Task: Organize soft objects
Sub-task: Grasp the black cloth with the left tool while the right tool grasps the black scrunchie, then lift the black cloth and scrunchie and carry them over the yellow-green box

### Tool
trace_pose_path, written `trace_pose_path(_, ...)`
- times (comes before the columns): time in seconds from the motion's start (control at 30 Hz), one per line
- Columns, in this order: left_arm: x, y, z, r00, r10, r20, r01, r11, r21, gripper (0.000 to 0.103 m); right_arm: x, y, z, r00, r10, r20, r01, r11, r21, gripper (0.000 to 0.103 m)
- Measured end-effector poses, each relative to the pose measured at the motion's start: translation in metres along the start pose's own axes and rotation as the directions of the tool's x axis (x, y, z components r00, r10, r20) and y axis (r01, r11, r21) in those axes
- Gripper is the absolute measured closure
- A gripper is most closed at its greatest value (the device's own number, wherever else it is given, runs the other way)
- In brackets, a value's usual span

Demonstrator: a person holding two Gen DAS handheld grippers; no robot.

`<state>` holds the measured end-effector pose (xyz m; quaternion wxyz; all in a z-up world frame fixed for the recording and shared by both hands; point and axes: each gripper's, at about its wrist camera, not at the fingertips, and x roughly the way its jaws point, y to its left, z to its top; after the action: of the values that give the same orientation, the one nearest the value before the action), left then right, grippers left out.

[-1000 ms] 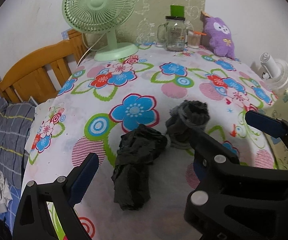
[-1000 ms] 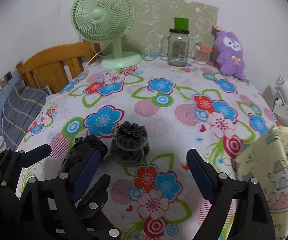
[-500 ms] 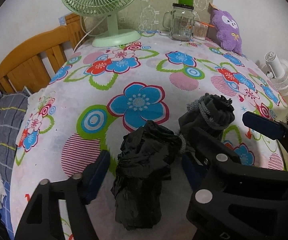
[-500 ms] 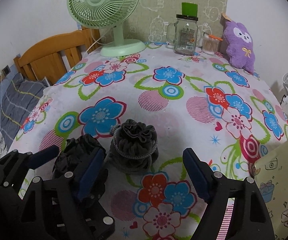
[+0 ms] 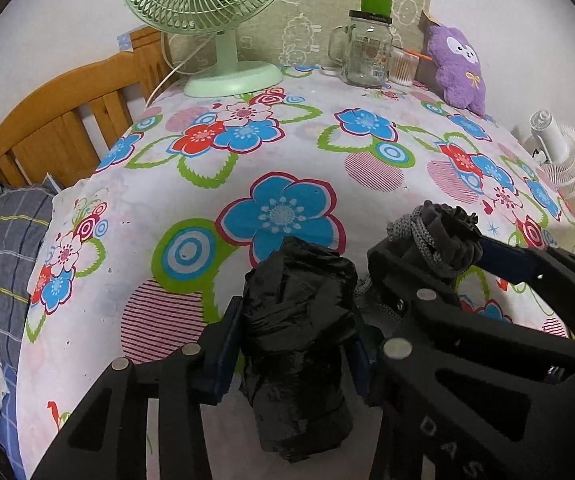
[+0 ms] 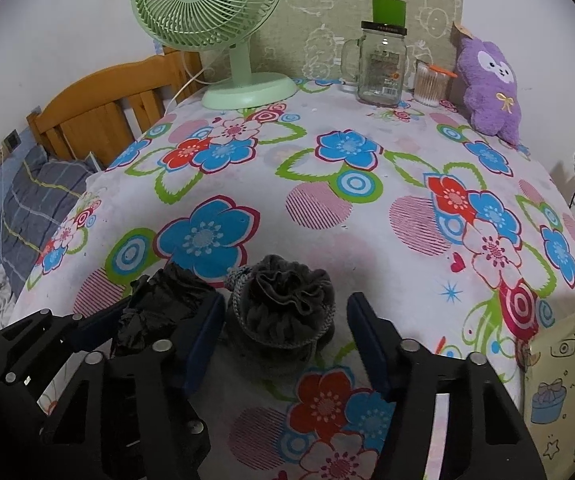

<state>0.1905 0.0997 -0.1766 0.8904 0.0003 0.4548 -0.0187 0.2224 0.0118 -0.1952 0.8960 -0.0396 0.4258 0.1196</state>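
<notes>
A crumpled black bundle lies on the flowered tablecloth. My left gripper is shut on it, pads pressed against both sides. Just right of it sits a dark grey ruffled ball with a knitted cord, also seen in the left wrist view. My right gripper straddles the grey ball with its blue pads open on either side, apart from it. The black bundle also shows in the right wrist view.
At the table's back stand a green desk fan, a glass jar mug, a small cup of cotton swabs and a purple plush toy. A wooden bed frame is left; a white fan is right.
Both grippers moved forward and down. The left gripper closed from open onto the black bundle. The right gripper's fingers came to either side of the grey ball.
</notes>
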Motion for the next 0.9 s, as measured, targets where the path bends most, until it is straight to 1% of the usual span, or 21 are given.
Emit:
trace_pose_path(0.03,0.0,0.0,0.0,1.0,0.0,0.001,0.0,1.0,0.0,0.057,0.0,0.0,0.0,1.0,0.002,-0.002,-0.002,1.0,0.001,0.048)
trace_pose_path(0.07,0.0,0.0,0.0,1.0,0.002,0.001,-0.002,1.0,-0.001,0.058,0.001,0.0,0.0,1.0,0.002,-0.002,-0.002,1.0,0.001,0.049)
trace_pose_path(0.13,0.0,0.0,0.0,1.0,0.002,0.001,-0.002,1.0,0.001,0.059,0.001,0.0,0.0,1.0,0.002,-0.005,-0.002,1.0,-0.001,0.054)
trace_pose_path(0.23,-0.002,-0.002,-0.001,1.0,0.008,0.003,-0.008,1.0,0.01,0.062,0.0,-0.001,-0.001,1.0,-0.002,-0.01,0.002,1.0,-0.002,0.057)
trace_pose_path(0.43,-0.008,-0.009,-0.002,1.0,0.002,0.015,-0.003,1.0,0.023,0.063,-0.009,-0.006,-0.005,1.0,-0.01,-0.004,0.01,1.0,0.009,0.059)
trace_pose_path(0.9,-0.035,-0.033,-0.006,0.998,-0.008,0.06,0.006,0.999,0.034,0.064,-0.045,-0.024,-0.016,0.999,-0.041,0.033,0.039,0.998,0.041,0.059)
